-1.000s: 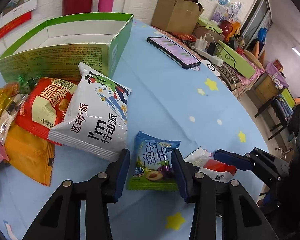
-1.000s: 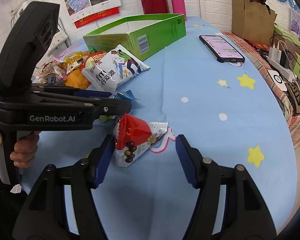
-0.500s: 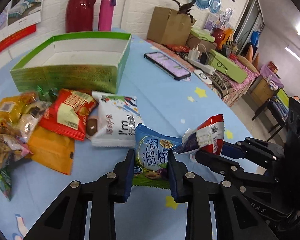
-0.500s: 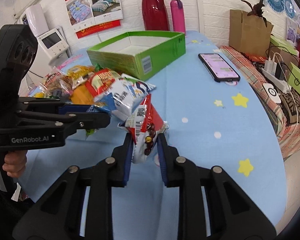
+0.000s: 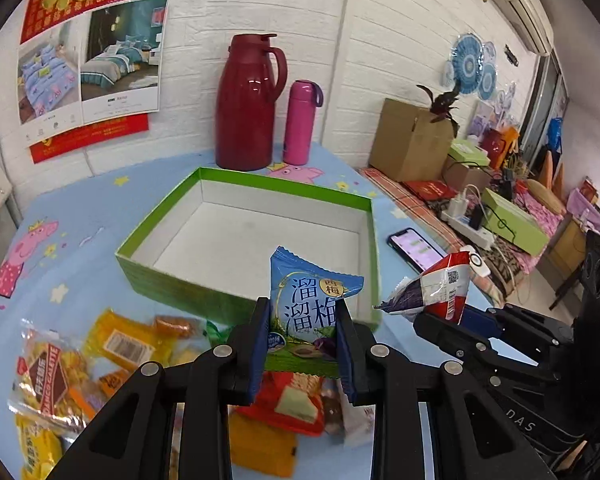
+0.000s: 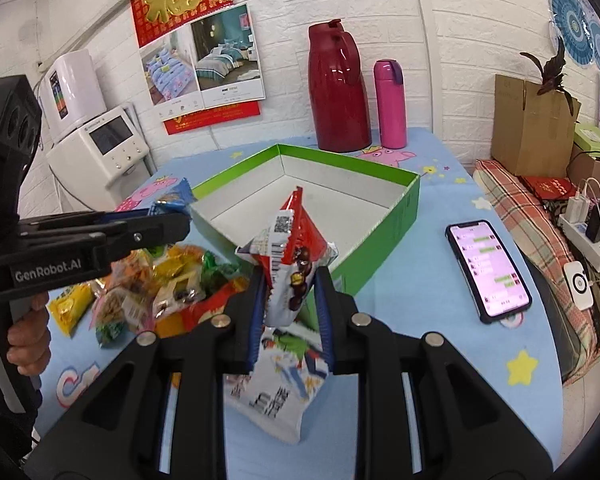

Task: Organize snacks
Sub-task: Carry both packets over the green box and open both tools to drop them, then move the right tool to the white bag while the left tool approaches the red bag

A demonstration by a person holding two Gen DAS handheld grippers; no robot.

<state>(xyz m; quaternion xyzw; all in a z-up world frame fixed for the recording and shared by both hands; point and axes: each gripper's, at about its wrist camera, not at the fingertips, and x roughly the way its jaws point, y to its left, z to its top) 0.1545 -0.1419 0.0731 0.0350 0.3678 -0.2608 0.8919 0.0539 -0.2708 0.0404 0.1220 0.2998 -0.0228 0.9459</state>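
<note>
My left gripper (image 5: 302,344) is shut on a blue plum-candy packet (image 5: 310,308), held upright above the snack pile just in front of the green box (image 5: 204,280). My right gripper (image 6: 288,312) is shut on a red-and-white chocolate packet (image 6: 290,256), lifted near the box's front corner. That packet also shows in the left wrist view (image 5: 436,288), to the right of the blue one. The green box (image 6: 408,208) is open with a bare white floor. A heap of snack packets (image 5: 80,364) lies on the blue cloth left of the grippers; the heap (image 6: 140,288) sits below the left gripper's body.
A red jug (image 5: 246,104) and a pink flask (image 5: 300,120) stand behind the box by the wall. A phone (image 6: 486,268) lies right of the box. A white snack bag (image 6: 276,392) lies under my right gripper. Cardboard box (image 6: 528,124) and a power strip (image 6: 584,232) crowd the right side.
Both grippers closed on their packets and lifted them off the cloth. They have since risen and moved toward the green box, which now fills the middle of both views.
</note>
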